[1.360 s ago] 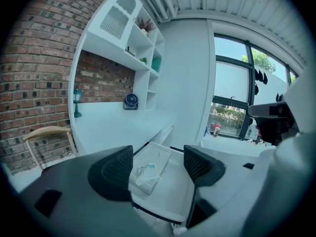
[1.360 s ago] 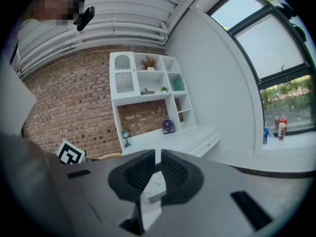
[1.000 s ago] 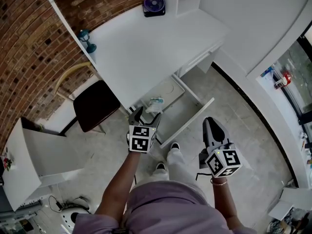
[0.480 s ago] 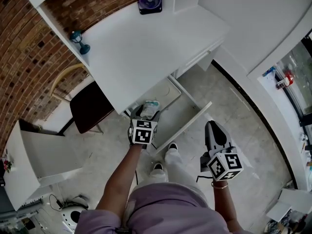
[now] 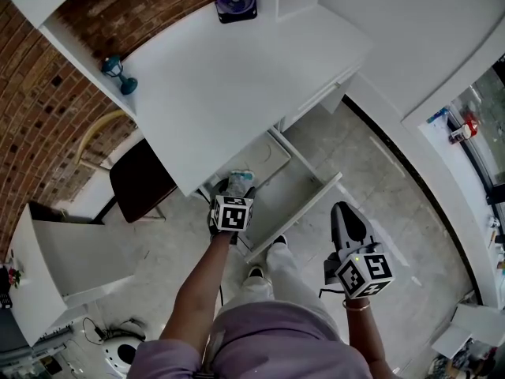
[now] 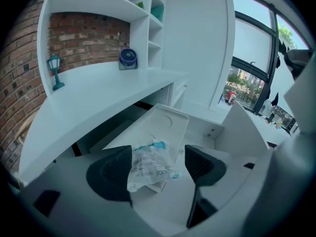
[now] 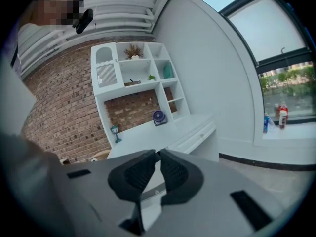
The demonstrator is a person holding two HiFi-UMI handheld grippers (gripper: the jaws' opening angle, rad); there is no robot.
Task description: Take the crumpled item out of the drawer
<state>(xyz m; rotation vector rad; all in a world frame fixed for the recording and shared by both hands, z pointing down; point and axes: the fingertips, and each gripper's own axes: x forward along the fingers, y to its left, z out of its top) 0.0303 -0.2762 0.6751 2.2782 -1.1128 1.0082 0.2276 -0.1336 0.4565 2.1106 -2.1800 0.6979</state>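
Below the white surface (image 5: 229,77) the drawer (image 5: 300,209) stands open, the crumpled packet (image 6: 148,168) in its front part. My left gripper (image 6: 158,166) holds its fingers wide apart around the packet, not gripping; I would close slowly on its middle. Right gripper (image 7: 158,157): fingers together, empty.

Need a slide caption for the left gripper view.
Left hand-held gripper, jaws apart, framing the crumpled packet in the open white drawer.

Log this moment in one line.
left gripper: open, astride crumpled packet | packet still in drawer | right gripper: shut, empty
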